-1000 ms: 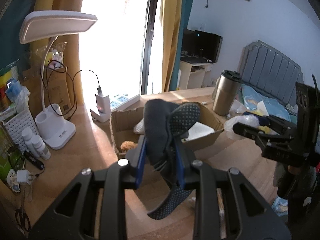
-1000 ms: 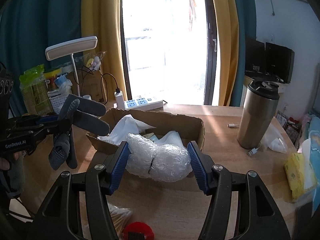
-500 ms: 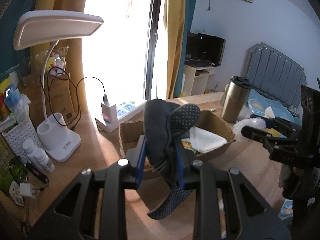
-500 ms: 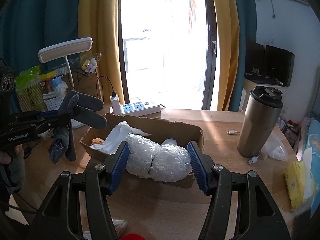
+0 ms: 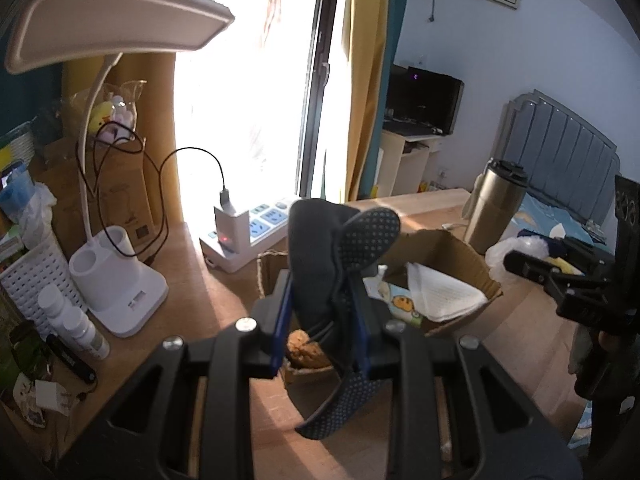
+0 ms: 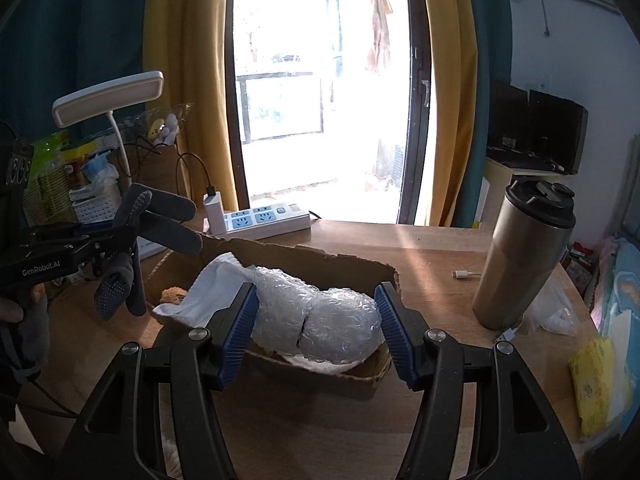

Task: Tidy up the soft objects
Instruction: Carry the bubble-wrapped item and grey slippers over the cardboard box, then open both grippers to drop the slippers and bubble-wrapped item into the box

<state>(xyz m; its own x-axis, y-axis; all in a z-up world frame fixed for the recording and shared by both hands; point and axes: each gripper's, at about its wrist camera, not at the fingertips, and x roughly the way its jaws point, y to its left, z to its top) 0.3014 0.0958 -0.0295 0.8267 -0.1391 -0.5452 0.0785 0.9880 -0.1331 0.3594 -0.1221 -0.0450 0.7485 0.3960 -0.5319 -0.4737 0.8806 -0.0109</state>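
My left gripper (image 5: 320,320) is shut on a dark grey dotted glove (image 5: 320,256) and holds it above the left end of an open cardboard box (image 5: 456,248). In the right wrist view the glove (image 6: 156,220) hangs at the left beside the box (image 6: 320,256). My right gripper (image 6: 316,320) is shut on a wad of clear bubble wrap (image 6: 316,316) over the box's near edge. The box holds a white cloth (image 6: 208,288) and a brown fuzzy item (image 6: 172,294).
A white desk lamp (image 5: 116,280) and a white basket (image 5: 36,268) stand on the left. A power strip (image 6: 264,220) lies behind the box. A steel tumbler (image 6: 520,260) stands on the right, with a yellow pack (image 6: 600,380) near the table's edge.
Both grippers have moved forward over the box with their loads. The box now lies under the glove and under the bubble wrap.
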